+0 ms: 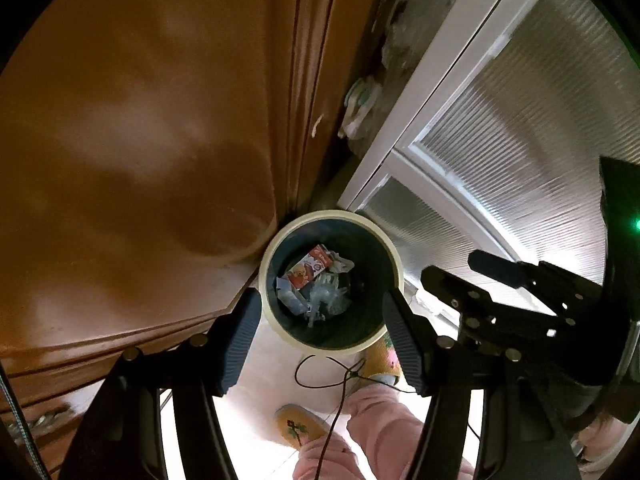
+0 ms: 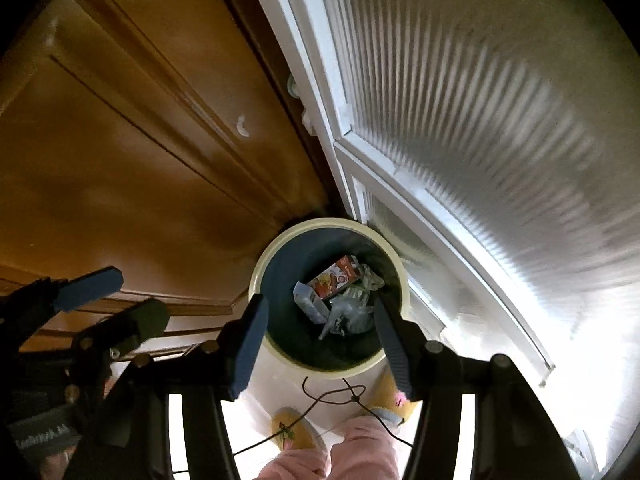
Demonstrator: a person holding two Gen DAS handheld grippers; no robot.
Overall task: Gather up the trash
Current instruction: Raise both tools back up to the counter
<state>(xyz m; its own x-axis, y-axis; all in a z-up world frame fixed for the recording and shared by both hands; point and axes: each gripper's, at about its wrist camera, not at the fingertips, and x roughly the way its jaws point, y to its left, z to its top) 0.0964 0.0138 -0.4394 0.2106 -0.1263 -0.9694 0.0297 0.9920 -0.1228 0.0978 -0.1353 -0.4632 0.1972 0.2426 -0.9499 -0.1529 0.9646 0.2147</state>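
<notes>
A round trash bin with a cream rim (image 1: 394, 258) and dark inside stands on the floor below both grippers; it also shows in the right wrist view (image 2: 264, 276). In it lie a red and yellow carton (image 1: 310, 267) (image 2: 334, 278), crumpled clear plastic (image 1: 330, 300) (image 2: 352, 316) and other scraps. My left gripper (image 1: 322, 334) is open and empty, held above the bin. My right gripper (image 2: 320, 342) is open and empty above the bin too; it shows at the right of the left wrist view (image 1: 448, 272), and the left gripper at the left of the right wrist view (image 2: 132, 296).
A brown wooden cabinet door (image 1: 140, 140) (image 2: 140, 140) stands left of the bin. A white-framed ribbed glass door (image 1: 520, 100) (image 2: 480, 100) stands to its right. The person's yellow slippers (image 1: 298, 426) (image 2: 286, 428), pink trousers and a thin black cord (image 1: 340, 376) are below.
</notes>
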